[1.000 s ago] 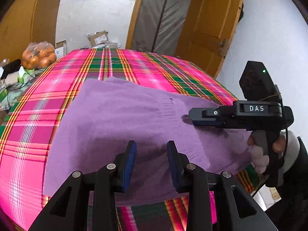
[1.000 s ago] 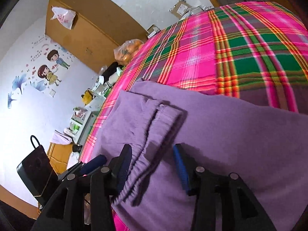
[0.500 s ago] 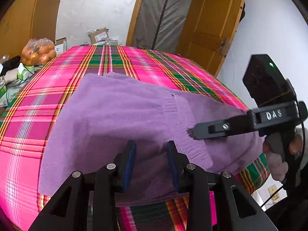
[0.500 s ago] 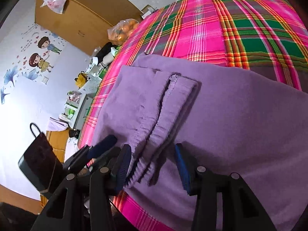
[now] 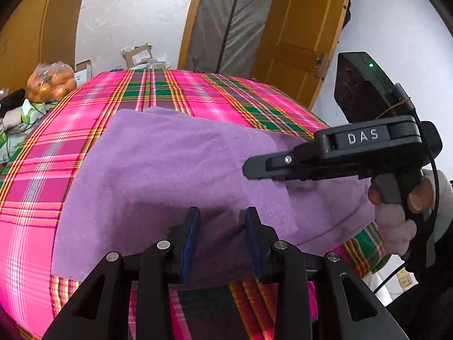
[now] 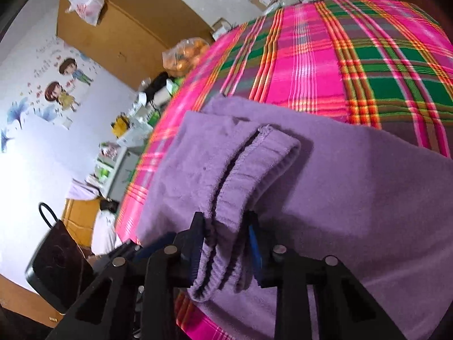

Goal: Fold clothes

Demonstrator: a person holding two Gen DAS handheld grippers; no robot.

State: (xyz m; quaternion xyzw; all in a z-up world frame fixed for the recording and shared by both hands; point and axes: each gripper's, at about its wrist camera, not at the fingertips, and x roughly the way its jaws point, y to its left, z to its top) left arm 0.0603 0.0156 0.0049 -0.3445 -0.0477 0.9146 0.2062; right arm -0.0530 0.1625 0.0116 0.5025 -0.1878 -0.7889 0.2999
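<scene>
A purple fleece garment (image 5: pixel 170 164) lies spread on a pink and green plaid bedspread (image 5: pixel 42 170). My left gripper (image 5: pixel 222 226) hovers open over the garment's near edge, with nothing between its blue pads. In the right wrist view the garment's (image 6: pixel 354 198) elastic waistband (image 6: pixel 249 167) is folded over on top. My right gripper (image 6: pixel 225 226) is shut on the near end of that band. Seen from the left wrist, the right gripper (image 5: pixel 252 167) reaches in from the right, low over the cloth, held by a person's hand (image 5: pixel 396 221).
A bag of oranges (image 5: pixel 52 80) and cardboard boxes (image 5: pixel 138 55) sit beyond the bed's far left. A wooden door (image 5: pixel 300 34) stands behind. A cluttered side table (image 6: pixel 133 130) and a wardrobe (image 6: pixel 127 28) line the left side. The bedspread (image 6: pixel 311 65) is bare at the far end.
The right gripper's jaws have narrowed onto the waistband, which now sits pinched between them. The left gripper has stayed open in about the same place.
</scene>
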